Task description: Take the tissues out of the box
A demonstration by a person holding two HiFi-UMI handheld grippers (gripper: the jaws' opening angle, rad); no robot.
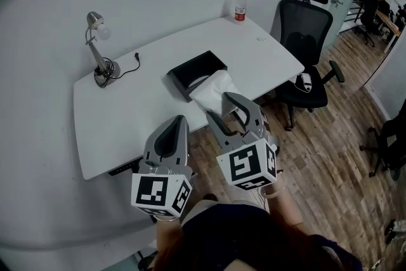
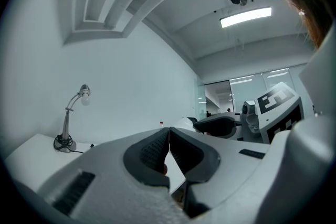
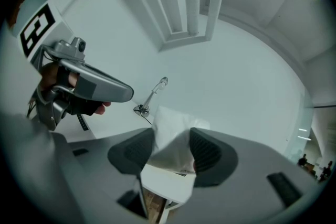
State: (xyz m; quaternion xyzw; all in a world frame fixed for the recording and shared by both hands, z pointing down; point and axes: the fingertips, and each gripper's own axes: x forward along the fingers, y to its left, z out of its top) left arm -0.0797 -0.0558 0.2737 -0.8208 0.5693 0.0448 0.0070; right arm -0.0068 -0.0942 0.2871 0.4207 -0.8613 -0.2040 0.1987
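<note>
On the white desk [image 1: 127, 111] a black tissue box [image 1: 196, 70] lies open. A white wad of tissues [image 1: 214, 89] hangs over its near end, above the desk's front edge. My right gripper [image 1: 222, 105] is shut on that wad; in the right gripper view both pads press the tissues [image 3: 173, 126] from the sides, and the gripper [image 3: 172, 147] stands fairly wide around them. My left gripper [image 1: 179, 120] hovers to the left of it, off the desk's front edge, jaws shut with nothing in them [image 2: 169, 134]. It also shows from the right gripper [image 3: 128, 94].
A desk lamp [image 1: 98, 47] with its cable stands at the desk's far left. A red-capped bottle [image 1: 240, 6] sits at the far right corner. A black office chair [image 1: 304, 35] stands to the right on the wood floor [image 1: 330, 162].
</note>
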